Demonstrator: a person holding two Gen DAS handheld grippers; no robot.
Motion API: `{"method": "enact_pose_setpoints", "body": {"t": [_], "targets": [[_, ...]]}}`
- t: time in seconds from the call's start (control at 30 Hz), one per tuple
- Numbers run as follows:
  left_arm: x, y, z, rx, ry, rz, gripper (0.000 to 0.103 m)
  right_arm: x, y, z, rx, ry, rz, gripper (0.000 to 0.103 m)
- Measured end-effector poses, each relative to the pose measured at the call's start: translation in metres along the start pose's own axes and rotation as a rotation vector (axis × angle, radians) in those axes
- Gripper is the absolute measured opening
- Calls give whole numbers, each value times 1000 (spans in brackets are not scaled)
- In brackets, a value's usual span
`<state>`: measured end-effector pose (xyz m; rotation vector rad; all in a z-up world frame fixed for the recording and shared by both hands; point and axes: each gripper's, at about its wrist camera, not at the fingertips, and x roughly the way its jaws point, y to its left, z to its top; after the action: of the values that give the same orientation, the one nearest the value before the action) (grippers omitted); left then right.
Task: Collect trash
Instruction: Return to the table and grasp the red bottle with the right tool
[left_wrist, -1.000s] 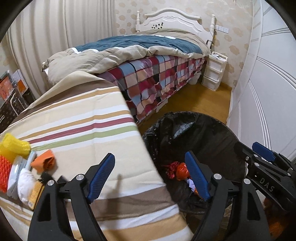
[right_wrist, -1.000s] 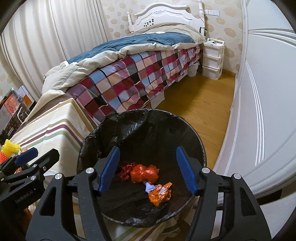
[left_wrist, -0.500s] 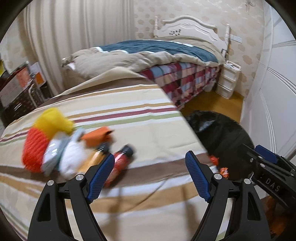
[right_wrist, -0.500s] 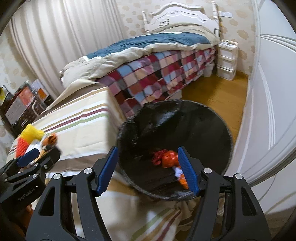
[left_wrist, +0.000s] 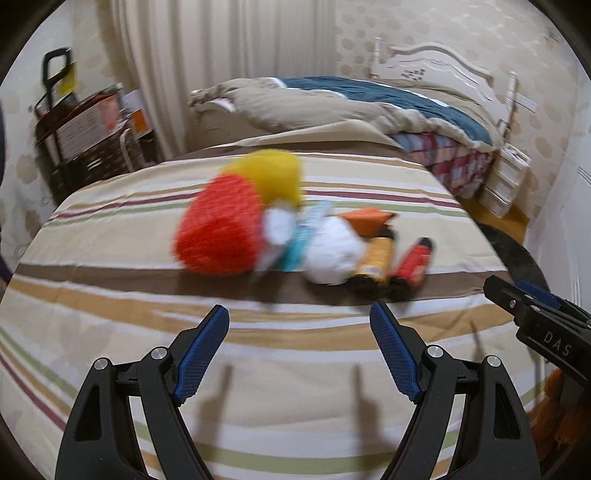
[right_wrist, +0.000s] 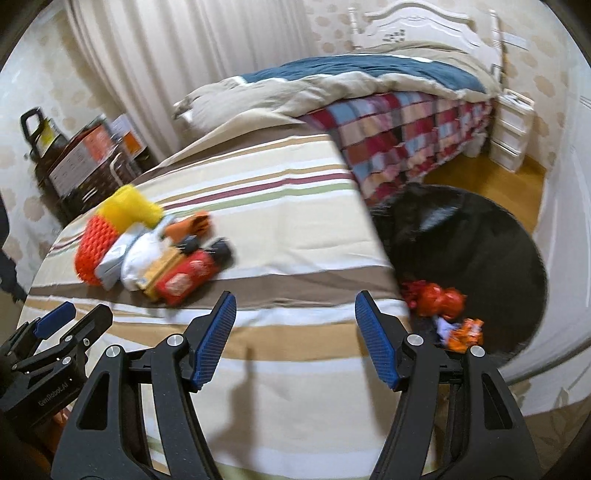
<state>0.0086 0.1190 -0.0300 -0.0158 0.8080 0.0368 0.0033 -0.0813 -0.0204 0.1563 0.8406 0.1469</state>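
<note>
A pile of trash lies on the striped cloth: a red foam net, a yellow foam net, a white wad, an orange wrapper, a yellow tube and a red tube. My left gripper is open and empty, just short of the pile. My right gripper is open and empty over the cloth, with the red tube ahead to its left. The black-lined bin stands at the right with red wrappers inside.
A bed with a plaid cover and a blue-beige duvet stands behind. A white drawer unit is by the far wall. A dark rack with boxes stands at the left. White closet doors rise at the right.
Both grippers swung left, away from the bin and over the striped cloth. The trash pile moved to the middle of the left wrist view. Both stayed open.
</note>
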Motion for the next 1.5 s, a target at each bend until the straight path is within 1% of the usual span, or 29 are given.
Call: {"method": "enact_pose_setpoints", "body": {"t": [0.17, 0.37, 0.57, 0.8, 0.9, 1.0, 1.07, 1.1, 1.13, 1.23, 1.5], "targets": [[-1, 29, -3, -45, -3, 41, 79, 12, 28, 9, -32, 11, 25, 65], [1, 53, -4, -84, 1, 68, 79, 31, 54, 22, -62, 30, 10, 65], [2, 66, -7, -102, 2, 77, 79, 42, 64, 20, -89, 62, -10, 65], [7, 74, -7, -115, 9, 76, 79, 44, 58, 17, -97, 74, -26, 65], [9, 74, -7, -110, 9, 76, 79, 45, 58, 20, -98, 71, -22, 59], [10, 75, -7, -108, 2, 70, 79, 48, 62, 21, -123, 71, -16, 50], [10, 76, -7, -110, -9, 64, 79, 51, 64, 21, -138, 75, -11, 40], [10, 77, -7, -114, -14, 61, 79, 53, 64, 21, -143, 77, -11, 37], [10, 77, -6, -116, -19, 57, 80, 54, 65, 20, -147, 80, -12, 32], [10, 77, -5, -118, -28, 54, 82, 55, 64, 20, -162, 74, -18, 24], [15, 75, 2, -116, -33, 51, 83, 52, 52, 21, -153, 66, -36, 23]]}}
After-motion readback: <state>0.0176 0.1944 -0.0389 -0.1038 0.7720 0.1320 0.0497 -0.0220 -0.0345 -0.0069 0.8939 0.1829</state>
